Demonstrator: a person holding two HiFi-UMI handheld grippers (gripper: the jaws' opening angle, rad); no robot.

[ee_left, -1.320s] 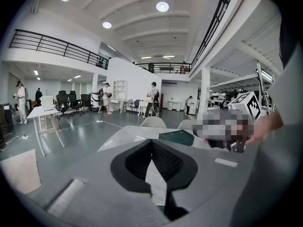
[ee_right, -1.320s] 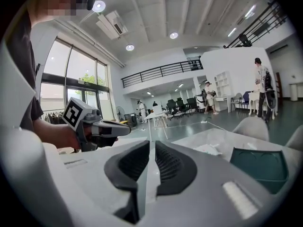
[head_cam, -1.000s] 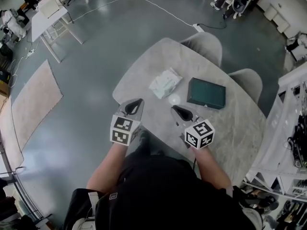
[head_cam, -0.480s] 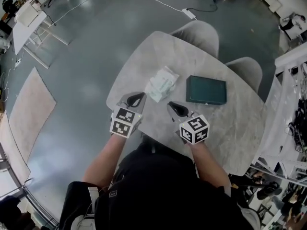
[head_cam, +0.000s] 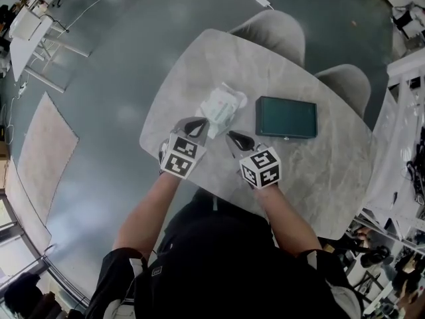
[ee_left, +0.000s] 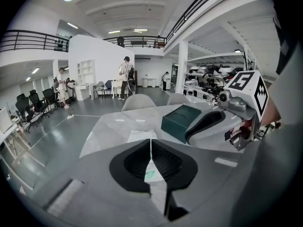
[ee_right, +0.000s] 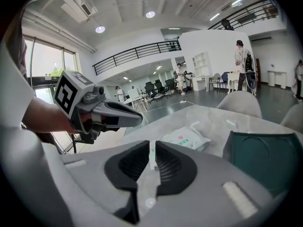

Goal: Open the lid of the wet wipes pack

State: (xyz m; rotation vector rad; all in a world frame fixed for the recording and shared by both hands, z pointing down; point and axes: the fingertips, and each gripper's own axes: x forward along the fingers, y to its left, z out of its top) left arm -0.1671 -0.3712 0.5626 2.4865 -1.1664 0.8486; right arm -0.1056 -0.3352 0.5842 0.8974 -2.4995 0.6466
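Observation:
The wet wipes pack (head_cam: 222, 105), white with green print, lies flat on the grey marble table (head_cam: 199, 65) with its lid down. My left gripper (head_cam: 204, 121) is shut and empty, its tips at the pack's near left edge. In the left gripper view the pack (ee_left: 141, 136) shows just beyond the left gripper (ee_left: 150, 142). My right gripper (head_cam: 230, 137) is shut with nothing in it, a little short of the pack's near right corner. From the right gripper view the pack (ee_right: 185, 138) lies ahead of the right gripper (ee_right: 152, 146).
A dark green box (head_cam: 287, 117) lies on the table to the right of the pack. Two grey chairs (head_cam: 275, 35) stand at the table's far side. The table's near edge runs just under my hands. People stand far off across the hall.
Both grippers have moved forward and down over the table toward the pack; the left one's tips now reach its near edge. Both stay shut.

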